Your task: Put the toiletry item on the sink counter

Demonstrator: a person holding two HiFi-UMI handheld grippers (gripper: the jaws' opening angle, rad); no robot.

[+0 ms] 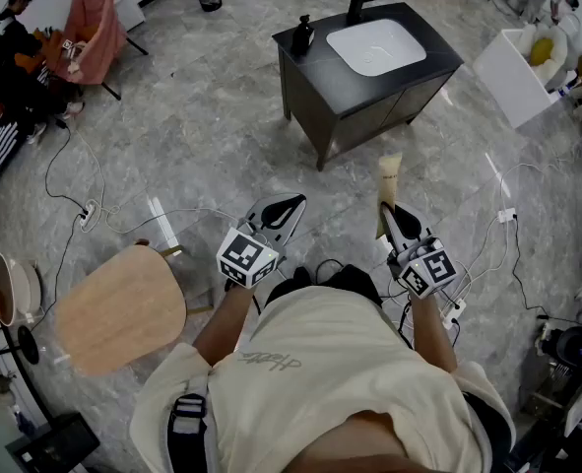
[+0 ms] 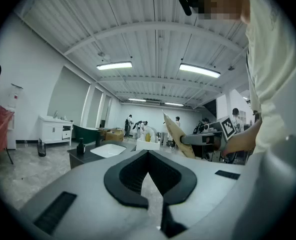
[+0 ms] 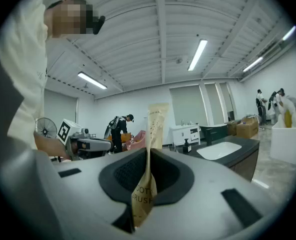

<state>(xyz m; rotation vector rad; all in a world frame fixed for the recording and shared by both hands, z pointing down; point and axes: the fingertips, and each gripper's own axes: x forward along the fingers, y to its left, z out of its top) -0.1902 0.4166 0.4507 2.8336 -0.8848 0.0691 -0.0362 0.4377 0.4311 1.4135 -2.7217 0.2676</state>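
Observation:
A beige paper toiletry packet (image 1: 390,178) sticks up out of my right gripper (image 1: 387,209), which is shut on its lower part. In the right gripper view the packet (image 3: 154,129) rises between the dark jaws (image 3: 148,150) with print low on it. My left gripper (image 1: 294,204) is held beside it at the left, jaws together and nothing between them (image 2: 148,154). The black sink counter (image 1: 308,55) with its white basin (image 1: 376,45) stands ahead on the grey floor, well beyond both grippers. It also shows in both gripper views (image 2: 85,157) (image 3: 244,150).
A black soap dispenser (image 1: 303,35) and black faucet (image 1: 359,3) stand on the counter. A round wooden stool (image 1: 121,308) is at my left. Cables and a power strip (image 1: 89,215) lie on the floor. A white box (image 1: 512,75) stands at the right, a pink chair (image 1: 98,30) far left.

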